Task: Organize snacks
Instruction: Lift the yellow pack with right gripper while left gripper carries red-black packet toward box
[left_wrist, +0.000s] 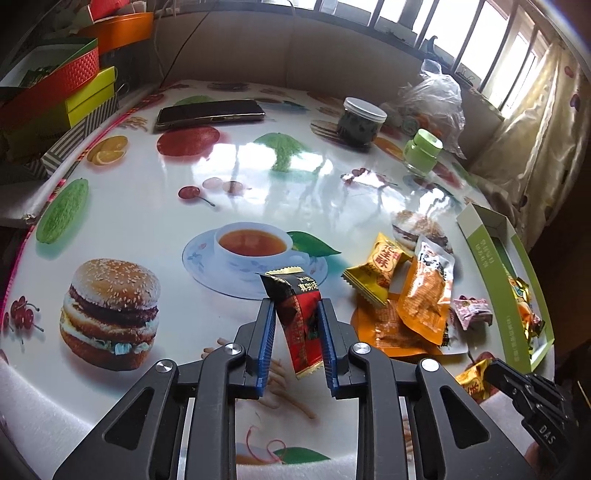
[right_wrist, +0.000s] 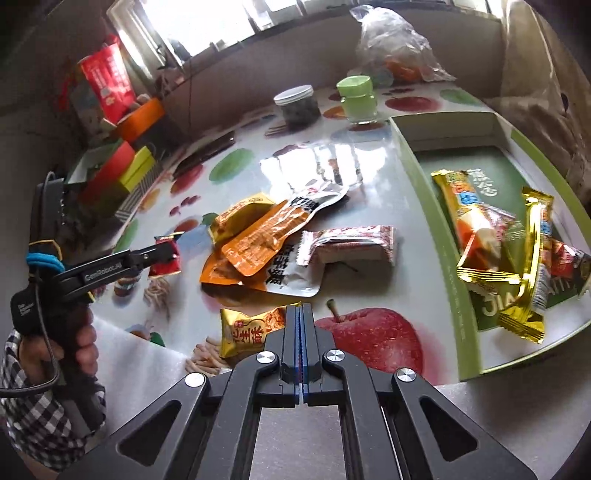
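My left gripper (left_wrist: 297, 306) is shut on a red and black snack packet (left_wrist: 300, 317) and holds it above the table; it also shows in the right wrist view (right_wrist: 166, 254). My right gripper (right_wrist: 300, 308) is shut on the edge of a yellow peanut-candy packet (right_wrist: 245, 334), low over the table. A pile of orange pouches (right_wrist: 258, 232) and a pink wrapped bar (right_wrist: 351, 243) lie in the middle. The green box (right_wrist: 439, 221) at the right holds several gold and red snacks (right_wrist: 491, 236).
A dark jar with a white lid (right_wrist: 297, 105) and a green jar (right_wrist: 358, 98) stand at the back. A clear plastic bag (right_wrist: 395, 44) is behind them. A phone (left_wrist: 210, 112) lies far left. Coloured boxes (left_wrist: 55, 92) are stacked beside the table.
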